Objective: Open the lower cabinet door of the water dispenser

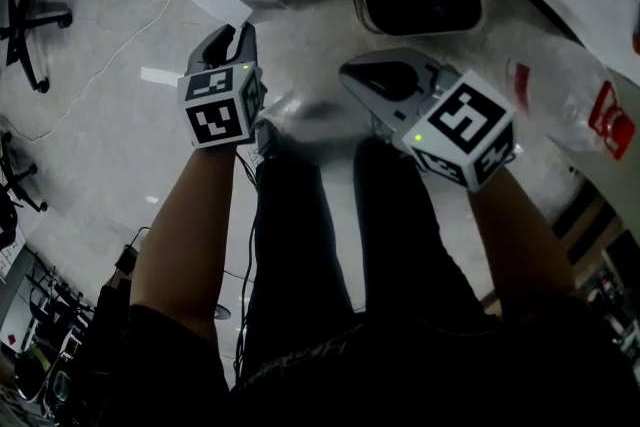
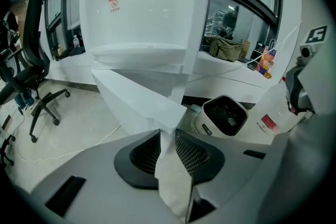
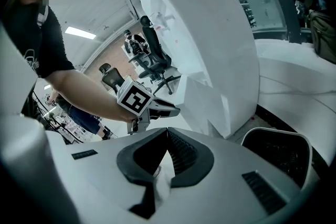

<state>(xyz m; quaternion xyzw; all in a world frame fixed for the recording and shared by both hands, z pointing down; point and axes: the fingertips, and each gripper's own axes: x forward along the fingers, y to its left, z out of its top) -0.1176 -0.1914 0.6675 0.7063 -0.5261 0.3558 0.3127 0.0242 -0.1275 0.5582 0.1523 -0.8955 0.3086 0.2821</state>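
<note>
One large unit fills the left gripper view: the white water dispenser [image 2: 142, 8], upright, with its taps at the top and the drip shelf below them. Under that shelf the lower cabinet door [image 2: 136, 97] stands angled out from the body, its free corner toward the camera.

Status: the left gripper [image 2: 168, 134] has its fingers drawn narrow onto the door's free edge, with the white panel passing between the ribbed pads. The door reads as partly open, so the grasp and the first part of the swing appear done. Remaining, as judged: carry the edge further round until the cabinet interior is exposed, then let go.

Surroundings:
- An office chair [image 2: 31, 60] stands well apart at the left, clear of the door.
- A white bin [image 2: 223, 115] with a dark opening sits on the floor just right of the door (the nearest obstruction should the hand drift that way).
- A clear plastic container [image 2: 273, 105] with a red label lies beyond the bin.
- The right gripper [image 3: 167, 134] has its fingertips together with nothing visibly held, and hangs beside the left one.
- A thin cable [image 2: 79, 148] trails across the floor at the left
</note>
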